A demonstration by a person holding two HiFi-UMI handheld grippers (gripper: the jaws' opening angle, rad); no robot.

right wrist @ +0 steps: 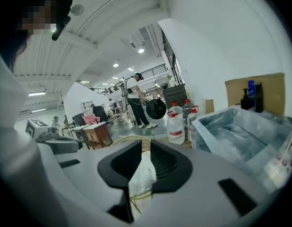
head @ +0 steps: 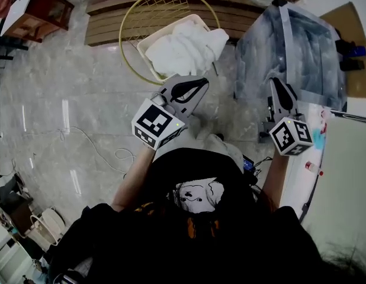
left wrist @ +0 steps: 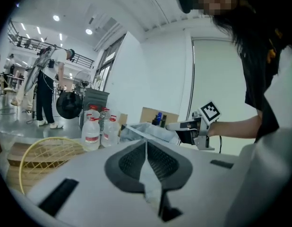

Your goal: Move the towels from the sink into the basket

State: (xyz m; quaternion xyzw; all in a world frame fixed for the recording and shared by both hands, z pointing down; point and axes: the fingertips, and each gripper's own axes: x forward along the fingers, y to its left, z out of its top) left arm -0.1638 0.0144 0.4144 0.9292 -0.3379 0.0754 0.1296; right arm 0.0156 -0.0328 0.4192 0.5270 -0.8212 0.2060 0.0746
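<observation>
We have left gripper (head: pixel 201 85) clenched shut on nothing, right gripper (head: pixel 276 83) nearly closed with a slim gap, also empty. Towels (head: pixel 186 46) sit piled in the basket (head: pixel 127 15) beside the sink (head: pixel 316 52).

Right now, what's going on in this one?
A person stands by a white basket and a sink, holding a gripper in each hand, neither carrying anything. White towels already lie heaped in the basket, which sits inside a yellow wire ring on the floor. The left gripper is shut; the right gripper has its jaws slightly apart. I can't make out any towel in the sink.
</observation>
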